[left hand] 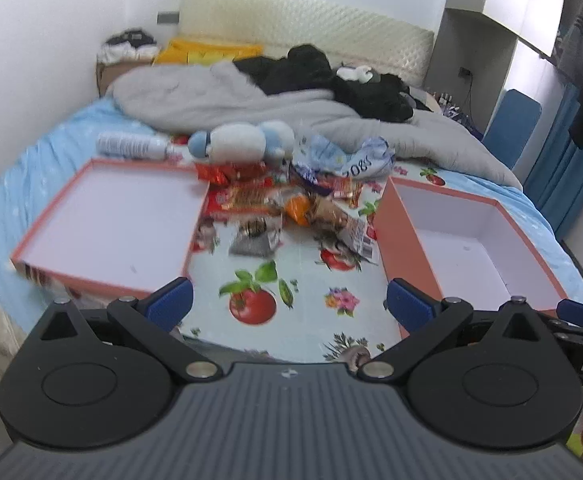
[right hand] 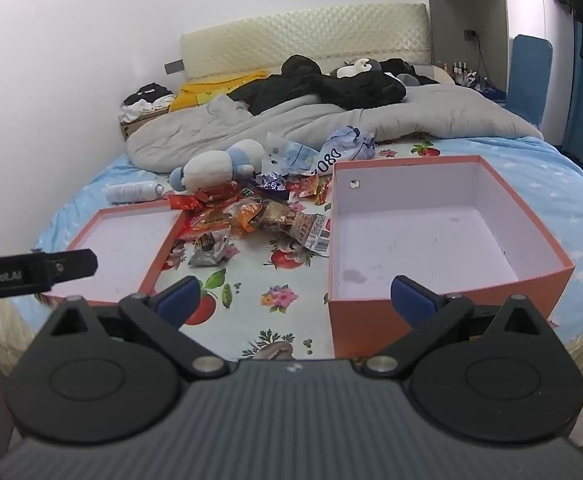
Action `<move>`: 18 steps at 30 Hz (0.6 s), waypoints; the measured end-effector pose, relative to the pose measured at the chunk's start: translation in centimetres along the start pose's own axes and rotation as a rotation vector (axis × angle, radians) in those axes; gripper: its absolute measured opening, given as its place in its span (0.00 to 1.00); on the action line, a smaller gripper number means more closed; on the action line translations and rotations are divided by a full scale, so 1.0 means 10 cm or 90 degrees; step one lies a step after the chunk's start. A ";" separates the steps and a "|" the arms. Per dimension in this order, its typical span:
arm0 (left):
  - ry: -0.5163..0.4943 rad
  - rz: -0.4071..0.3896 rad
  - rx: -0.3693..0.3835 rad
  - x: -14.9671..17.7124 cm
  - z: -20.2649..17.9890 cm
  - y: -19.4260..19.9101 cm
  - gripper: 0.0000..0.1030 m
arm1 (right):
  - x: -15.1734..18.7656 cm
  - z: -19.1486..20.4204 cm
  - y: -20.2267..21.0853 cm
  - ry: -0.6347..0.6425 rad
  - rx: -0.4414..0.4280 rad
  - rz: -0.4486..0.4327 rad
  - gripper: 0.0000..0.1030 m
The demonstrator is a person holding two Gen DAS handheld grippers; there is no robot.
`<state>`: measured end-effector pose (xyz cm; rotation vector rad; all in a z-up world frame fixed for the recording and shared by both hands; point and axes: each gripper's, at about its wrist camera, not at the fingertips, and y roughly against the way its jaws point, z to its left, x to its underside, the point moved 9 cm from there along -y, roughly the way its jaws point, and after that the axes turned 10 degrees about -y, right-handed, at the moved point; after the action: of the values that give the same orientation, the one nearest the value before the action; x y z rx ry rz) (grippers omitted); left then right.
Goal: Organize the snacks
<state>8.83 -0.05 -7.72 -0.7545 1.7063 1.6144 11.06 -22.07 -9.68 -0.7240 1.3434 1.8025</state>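
Right wrist: hand-held gripper [right hand: 295, 300] apparently wide, empty.

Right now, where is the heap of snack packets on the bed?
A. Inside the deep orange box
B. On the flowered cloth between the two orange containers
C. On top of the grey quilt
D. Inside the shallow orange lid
B: the snack packets lie piled on the flowered cloth, with the shallow orange lid on one side and the deep orange box on the other, both holding no snacks.

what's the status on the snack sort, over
Left gripper open, empty. Right gripper open, empty. Snacks piled between lid and box, both empty. Plush beside pile.
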 end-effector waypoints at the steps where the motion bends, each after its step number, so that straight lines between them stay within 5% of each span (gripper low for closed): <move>1: 0.002 0.004 0.002 0.01 0.00 -0.01 1.00 | 0.00 0.00 0.00 0.000 0.004 -0.002 1.00; 18: -0.017 0.002 -0.013 -0.04 -0.01 -0.07 1.00 | -0.01 -0.03 -0.01 -0.025 -0.005 -0.002 1.00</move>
<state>9.58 -0.25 -7.83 -0.7362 1.6751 1.6398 11.21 -22.38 -9.74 -0.6913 1.3100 1.8112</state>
